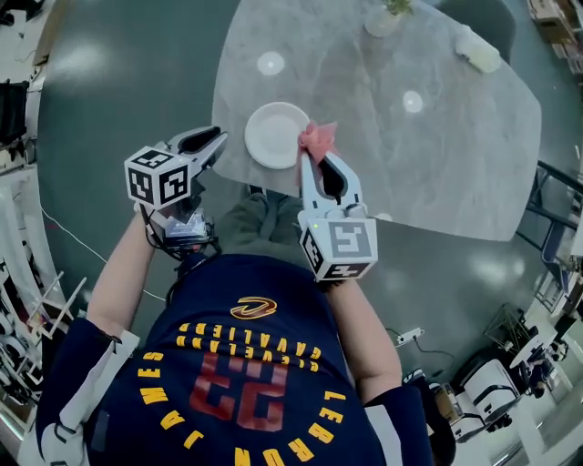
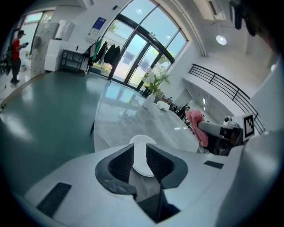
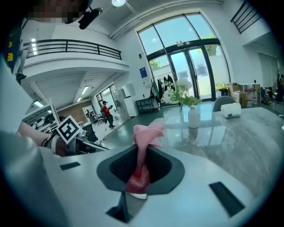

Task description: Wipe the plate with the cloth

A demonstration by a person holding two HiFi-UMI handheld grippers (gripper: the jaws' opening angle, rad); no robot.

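One round white plate (image 1: 276, 135) lies near the edge of one grey marble table (image 1: 437, 136), the right gripper (image 1: 323, 166) pinching one pink cloth (image 1: 317, 138) just beside it, the left gripper (image 1: 209, 141) slightly spread and empty.

I counted one plate (image 1: 276, 135) and one cloth (image 1: 318, 138). One vase (image 1: 383, 20) and one white box (image 1: 477, 50) stood on one table (image 1: 437, 136).

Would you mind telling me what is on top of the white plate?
Nothing lies on the plate: its visible face is bare. The pink cloth, clamped in the right gripper, hides its right rim in the head view.
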